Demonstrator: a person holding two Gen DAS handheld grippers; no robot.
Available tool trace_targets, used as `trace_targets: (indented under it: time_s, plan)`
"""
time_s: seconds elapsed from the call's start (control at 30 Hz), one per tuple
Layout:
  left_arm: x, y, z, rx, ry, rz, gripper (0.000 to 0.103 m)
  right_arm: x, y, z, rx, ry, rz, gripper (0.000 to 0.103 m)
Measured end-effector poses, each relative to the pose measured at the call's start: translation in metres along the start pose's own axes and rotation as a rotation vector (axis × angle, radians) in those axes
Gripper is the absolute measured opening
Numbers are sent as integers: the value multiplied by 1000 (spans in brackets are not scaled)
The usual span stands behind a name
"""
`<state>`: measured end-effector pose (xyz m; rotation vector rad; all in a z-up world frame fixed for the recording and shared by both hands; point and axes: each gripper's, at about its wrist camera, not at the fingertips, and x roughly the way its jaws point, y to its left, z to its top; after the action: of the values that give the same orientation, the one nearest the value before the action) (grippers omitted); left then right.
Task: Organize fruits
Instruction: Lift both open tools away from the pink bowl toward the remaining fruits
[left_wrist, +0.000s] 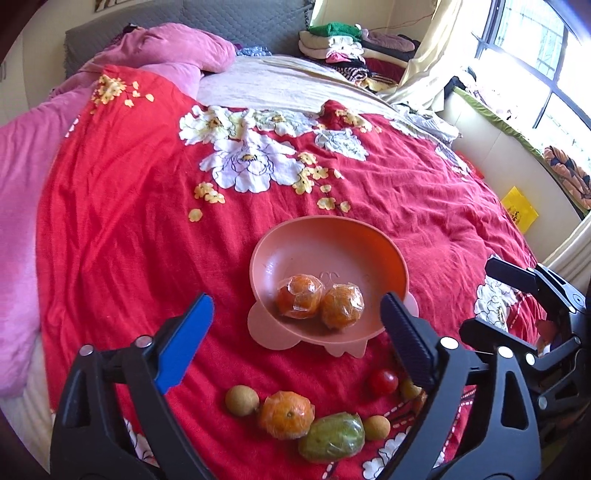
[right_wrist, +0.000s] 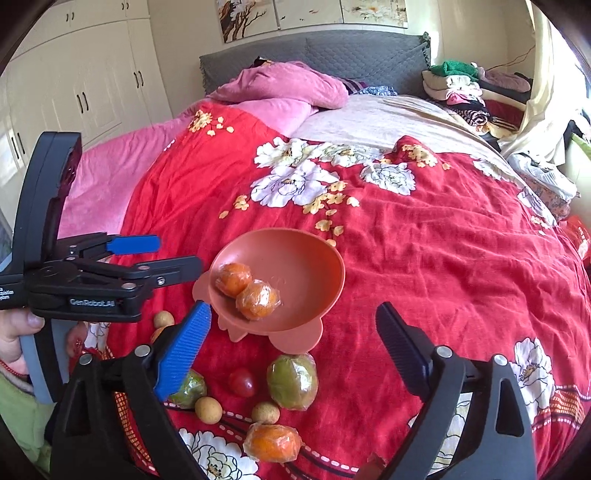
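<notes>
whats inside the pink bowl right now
Two plastic-wrapped oranges lie side by side in the pink bowl, near its front. The rest of the inside is bare; the spot under them is hidden.

Pink bowl (left_wrist: 328, 254), upright on red bedspread: two wrapped oranges (left_wrist: 299, 301), touching. Near, loose on the spread: wrapped orange (left_wrist: 286, 415), green fruit (left_wrist: 332, 437), cherry tomato (left_wrist: 383, 382), longans (left_wrist: 242, 400).
</notes>
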<state>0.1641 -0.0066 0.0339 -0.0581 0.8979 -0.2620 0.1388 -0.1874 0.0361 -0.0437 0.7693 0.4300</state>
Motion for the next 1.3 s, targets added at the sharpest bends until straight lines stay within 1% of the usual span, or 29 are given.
trace_targets:
  time_s: [0.07,0.4,0.63,0.73,1.0,1.3]
  plan:
    - [-6,0,-1,1,-14,2,93,-3,-1,0,3,-6,-1,93]
    - [-21,4,-11,-18,-26,13,93,-15,-2,-5,10,-21,-17,96]
    - [-26,4,-23,-18,-12,19,93,-23,-1,-15,1,-20,-28,97]
    - [-25,3,-28,-24,4,36,93,-24,0,-21,-1,-9,-27,97]
    - [-24,-2,-42,-16,22,37,93,-23,3,-37,-2,24,-19,98]
    - [-23,-10,-54,-1,41,34,93,-25,6,-47,-3,36,-16,98]
